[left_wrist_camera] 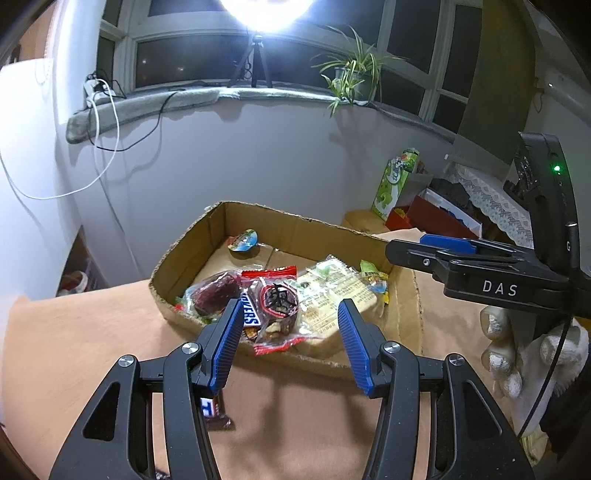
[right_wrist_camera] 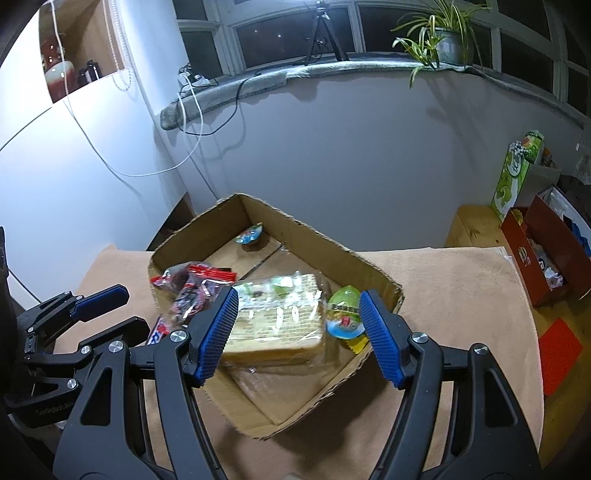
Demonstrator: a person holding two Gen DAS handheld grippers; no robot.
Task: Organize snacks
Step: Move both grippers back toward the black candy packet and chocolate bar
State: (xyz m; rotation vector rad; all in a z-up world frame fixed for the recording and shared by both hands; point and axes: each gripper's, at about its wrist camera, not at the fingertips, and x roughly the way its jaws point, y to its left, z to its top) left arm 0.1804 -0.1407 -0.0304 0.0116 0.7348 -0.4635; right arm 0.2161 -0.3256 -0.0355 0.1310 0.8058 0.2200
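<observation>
While flat, cracker pack (right_wrist_camera: 275, 325) long axis crosswise, in box (right_wrist_camera: 376, 273)

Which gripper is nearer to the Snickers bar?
Left. The Snickers bar sits just behind the left finger of the open left gripper. The open right gripper is farther right, over the cracker pack in the box.

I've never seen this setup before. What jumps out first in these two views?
A cardboard box full of snacks sits mid-table, with a wrapped cracker pack most prominent inside. Both open hand-held grippers frame it, the left hand-held gripper and the right hand-held gripper. A bright lamp glares above the window.
</observation>
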